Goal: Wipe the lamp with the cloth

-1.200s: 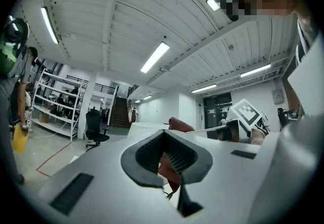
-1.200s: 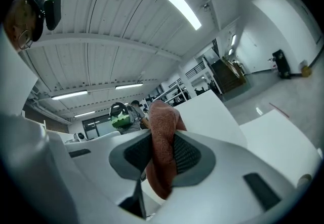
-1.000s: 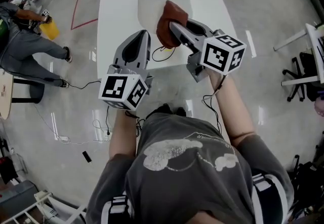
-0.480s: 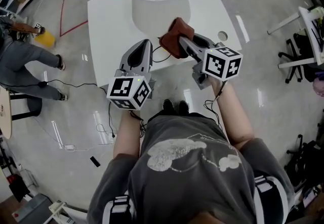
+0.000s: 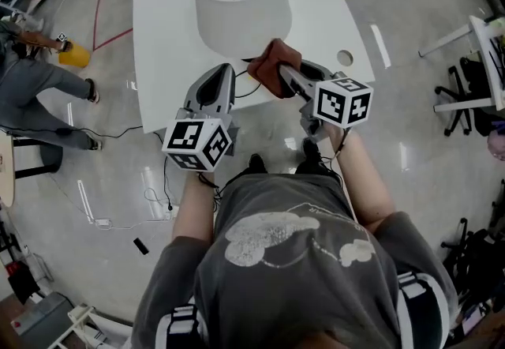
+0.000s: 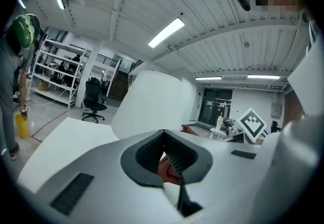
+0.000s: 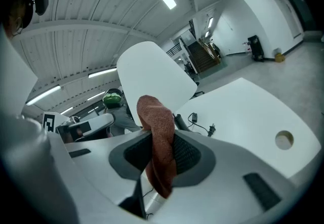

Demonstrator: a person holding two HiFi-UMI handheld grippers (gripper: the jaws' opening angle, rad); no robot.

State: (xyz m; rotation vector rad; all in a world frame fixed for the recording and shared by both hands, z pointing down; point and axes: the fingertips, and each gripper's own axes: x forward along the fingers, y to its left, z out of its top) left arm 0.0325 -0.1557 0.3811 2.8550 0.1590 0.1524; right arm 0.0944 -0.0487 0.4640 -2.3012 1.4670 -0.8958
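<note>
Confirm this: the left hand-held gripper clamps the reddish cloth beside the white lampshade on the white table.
Not quite: the right hand-held gripper clamps the reddish cloth, as the right gripper view shows. It is beside the white lampshade on the white table.

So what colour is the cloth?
The cloth is rust red, clearest in the right gripper view.

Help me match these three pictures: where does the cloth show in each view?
Head view: cloth at centre, just below the lampshade.
Left gripper view: small reddish patch right of the lampshade, mostly hidden.
Right gripper view: centre, pinched in the right tongs.
Shared landmark: the white lampshade.
</note>
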